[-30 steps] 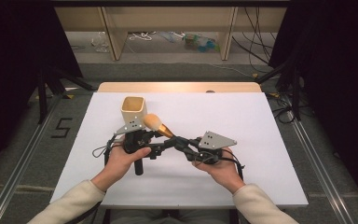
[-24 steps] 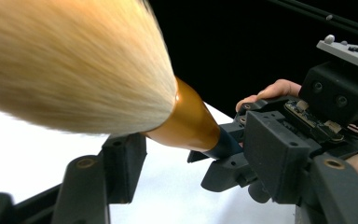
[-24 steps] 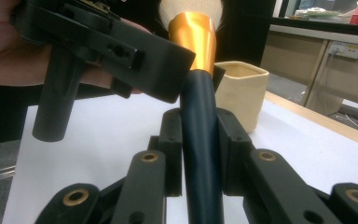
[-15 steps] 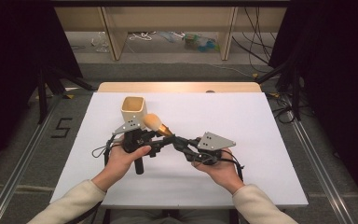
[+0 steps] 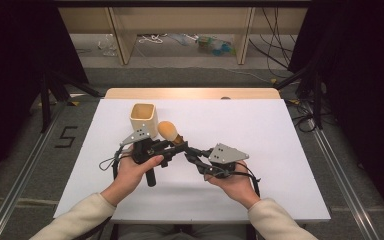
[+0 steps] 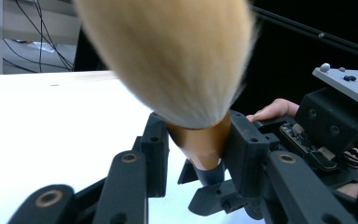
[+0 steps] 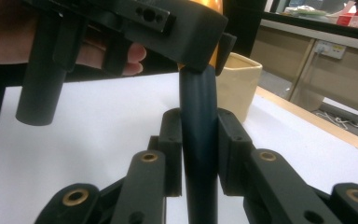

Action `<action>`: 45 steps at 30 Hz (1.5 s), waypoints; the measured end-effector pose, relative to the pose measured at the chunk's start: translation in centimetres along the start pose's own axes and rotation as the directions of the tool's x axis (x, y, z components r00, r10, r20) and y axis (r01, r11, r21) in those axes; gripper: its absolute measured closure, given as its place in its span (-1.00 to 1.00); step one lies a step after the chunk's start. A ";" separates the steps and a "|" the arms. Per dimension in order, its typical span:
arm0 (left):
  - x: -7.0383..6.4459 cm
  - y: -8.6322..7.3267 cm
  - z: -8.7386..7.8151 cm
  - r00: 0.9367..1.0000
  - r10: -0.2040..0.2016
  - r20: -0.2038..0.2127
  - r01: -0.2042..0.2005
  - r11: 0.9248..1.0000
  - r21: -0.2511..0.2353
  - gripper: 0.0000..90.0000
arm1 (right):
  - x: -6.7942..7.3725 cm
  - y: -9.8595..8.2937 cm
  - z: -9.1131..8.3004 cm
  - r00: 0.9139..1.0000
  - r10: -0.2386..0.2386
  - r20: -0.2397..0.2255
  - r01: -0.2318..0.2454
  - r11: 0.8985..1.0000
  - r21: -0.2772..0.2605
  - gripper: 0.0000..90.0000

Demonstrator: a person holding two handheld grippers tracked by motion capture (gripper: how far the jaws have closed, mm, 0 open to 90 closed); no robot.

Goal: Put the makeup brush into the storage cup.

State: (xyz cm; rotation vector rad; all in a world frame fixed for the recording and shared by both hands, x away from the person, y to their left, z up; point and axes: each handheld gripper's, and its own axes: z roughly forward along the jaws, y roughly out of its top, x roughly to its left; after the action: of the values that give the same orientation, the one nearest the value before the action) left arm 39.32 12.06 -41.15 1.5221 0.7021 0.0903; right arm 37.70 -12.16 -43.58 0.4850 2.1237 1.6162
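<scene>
Little has moved: brush [image 5: 169, 131] seemingly points bristles toward cup [image 5: 144, 118].

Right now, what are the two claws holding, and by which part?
Both hold one makeup brush: the left claw clamps its copper ferrule just below the bristles, the right claw clamps its dark handle.

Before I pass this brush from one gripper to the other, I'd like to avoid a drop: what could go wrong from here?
1. Both the left gripper and the right gripper clamp the brush; pulling apart early could twist or bend it.
2. The left gripper grips the tapered gold ferrule, where the brush might slip.
3. The cream cup stands close behind the bristles, so a swing could knock it.
</scene>
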 end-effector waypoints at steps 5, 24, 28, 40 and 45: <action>-0.1 0.0 0.0 0.999 0.050 -0.011 -0.050 0.999 0.020 0.44 | 0.1 -0.1 0.2 1.000 0.015 0.006 -0.015 1.000 0.018 0.61; -0.3 0.9 -1.1 0.972 0.203 -0.121 -0.192 0.977 0.096 0.45 | 0.3 -0.1 0.3 0.990 0.136 0.024 -0.138 0.983 0.118 -0.48; -0.2 1.1 -1.5 0.958 0.243 -0.153 -0.228 0.967 0.111 0.45 | 0.2 -0.2 0.0 0.989 0.146 0.035 -0.149 0.982 0.116 -0.51; 0.3 1.6 -3.0 0.938 0.263 -0.226 -0.243 0.963 0.112 0.45 | -1.5 -0.3 -2.2 0.980 0.171 0.101 -0.176 0.983 0.047 -0.58; 0.7 1.9 -4.0 0.936 0.259 -0.240 -0.243 0.966 0.093 0.45 | -1.9 -0.3 -3.0 0.979 0.172 0.112 -0.178 0.983 0.044 -0.62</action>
State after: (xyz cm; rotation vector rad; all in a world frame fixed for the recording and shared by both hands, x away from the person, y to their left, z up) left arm 38.69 16.04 -39.18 1.6724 0.7108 0.4654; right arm 37.74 -15.65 -42.93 0.7791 2.0986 1.5889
